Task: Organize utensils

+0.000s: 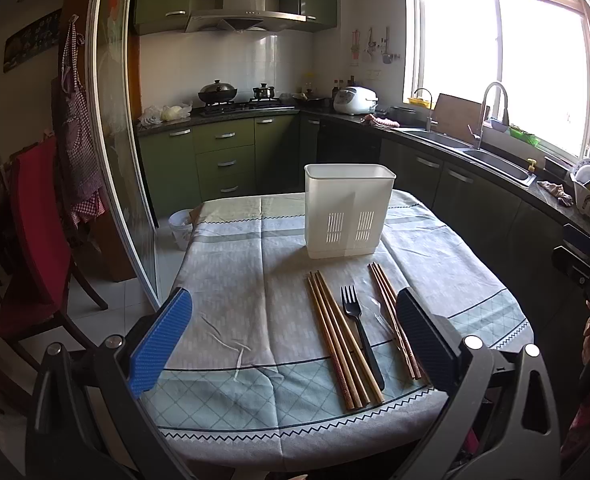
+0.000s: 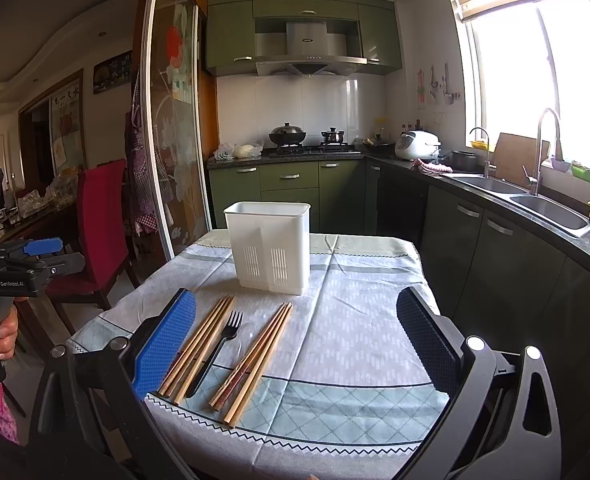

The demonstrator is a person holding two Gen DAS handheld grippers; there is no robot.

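A white slotted utensil holder (image 1: 349,210) (image 2: 269,246) stands upright and empty-looking on the table, past the utensils. In front of it lie a bundle of wooden chopsticks (image 1: 341,340) (image 2: 201,344), a black plastic fork (image 1: 361,328) (image 2: 219,348), a clear plastic utensil (image 1: 379,312) (image 2: 243,336) and a second chopstick bundle (image 1: 395,320) (image 2: 255,356). My left gripper (image 1: 293,294) hovers open above the table's near edge, the utensils toward its right finger. My right gripper (image 2: 295,295) is open too, the utensils by its left finger. Neither holds anything.
The table (image 1: 235,280) carries a grey and pale green cloth. A red chair (image 2: 99,232) and a glass sliding door (image 2: 175,140) stand to the left. A kitchen counter with a sink (image 2: 551,208) runs along the right. A hand (image 2: 3,332) holds the left gripper's handle.
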